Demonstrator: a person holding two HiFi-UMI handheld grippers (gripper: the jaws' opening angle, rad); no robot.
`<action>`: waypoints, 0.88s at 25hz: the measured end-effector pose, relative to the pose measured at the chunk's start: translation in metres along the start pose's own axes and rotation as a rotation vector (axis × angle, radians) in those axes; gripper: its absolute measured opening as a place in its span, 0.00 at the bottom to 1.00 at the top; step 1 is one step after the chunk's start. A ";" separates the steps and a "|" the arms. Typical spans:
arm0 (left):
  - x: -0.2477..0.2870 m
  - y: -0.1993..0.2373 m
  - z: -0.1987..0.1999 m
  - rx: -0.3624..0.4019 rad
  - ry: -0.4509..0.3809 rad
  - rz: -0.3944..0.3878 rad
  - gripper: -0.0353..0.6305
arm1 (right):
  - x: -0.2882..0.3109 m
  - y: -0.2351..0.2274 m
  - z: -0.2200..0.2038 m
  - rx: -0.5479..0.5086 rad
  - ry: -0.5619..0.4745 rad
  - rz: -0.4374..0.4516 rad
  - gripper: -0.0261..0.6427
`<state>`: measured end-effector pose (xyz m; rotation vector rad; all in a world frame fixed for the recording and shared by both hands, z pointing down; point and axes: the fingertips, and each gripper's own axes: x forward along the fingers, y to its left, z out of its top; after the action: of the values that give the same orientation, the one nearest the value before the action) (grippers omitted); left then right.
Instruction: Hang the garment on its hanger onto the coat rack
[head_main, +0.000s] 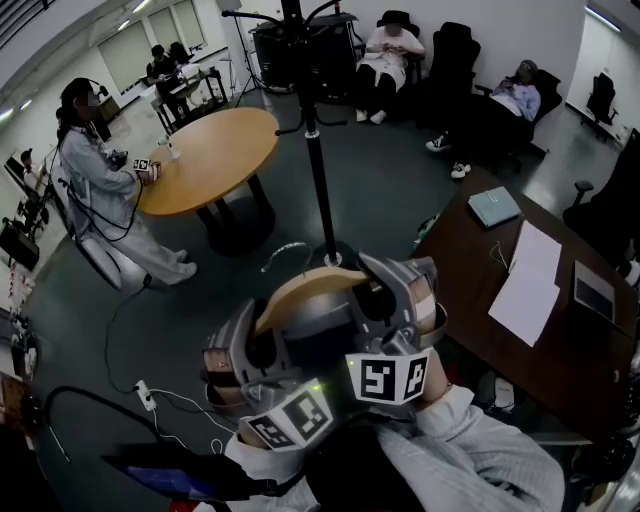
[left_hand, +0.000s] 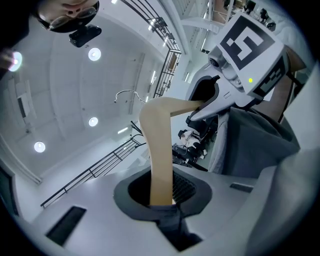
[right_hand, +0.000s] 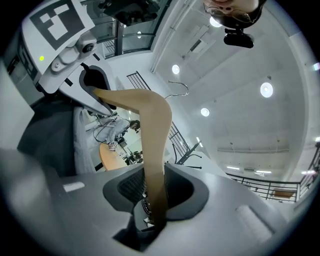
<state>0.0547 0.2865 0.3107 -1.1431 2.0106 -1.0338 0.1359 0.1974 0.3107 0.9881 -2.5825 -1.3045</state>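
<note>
A wooden hanger (head_main: 310, 285) carries a grey garment (head_main: 320, 335) and is held up in front of me. Its metal hook (head_main: 285, 252) points toward the black coat rack (head_main: 318, 170), short of its pole. My left gripper (head_main: 262, 325) is shut on the hanger's left arm, my right gripper (head_main: 385, 290) on its right arm. In the left gripper view the wood (left_hand: 160, 150) runs down between the jaws of the left gripper (left_hand: 162, 192), with the garment (left_hand: 250, 145) at right. The right gripper view shows the wood (right_hand: 155, 135) clamped in the right gripper (right_hand: 155, 192).
A round wooden table (head_main: 215, 155) stands at back left with a person (head_main: 95, 190) beside it. A dark desk (head_main: 560, 345) at right bears papers (head_main: 530, 280) and a teal book (head_main: 494, 206). People sit in chairs (head_main: 390, 50) behind the rack. A power strip (head_main: 145, 395) and cables lie on the floor.
</note>
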 end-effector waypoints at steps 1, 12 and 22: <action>0.013 0.007 -0.011 0.000 -0.011 -0.004 0.12 | 0.016 0.005 0.003 -0.002 0.006 -0.009 0.18; 0.147 0.028 -0.083 0.014 -0.123 -0.065 0.12 | 0.151 0.037 -0.016 0.013 0.116 -0.060 0.18; 0.316 -0.001 -0.099 0.028 -0.141 -0.091 0.12 | 0.295 0.024 -0.104 0.027 0.136 -0.079 0.18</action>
<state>-0.1652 0.0398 0.3258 -1.2666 1.8437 -0.9949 -0.0727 -0.0364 0.3342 1.1526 -2.4895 -1.1774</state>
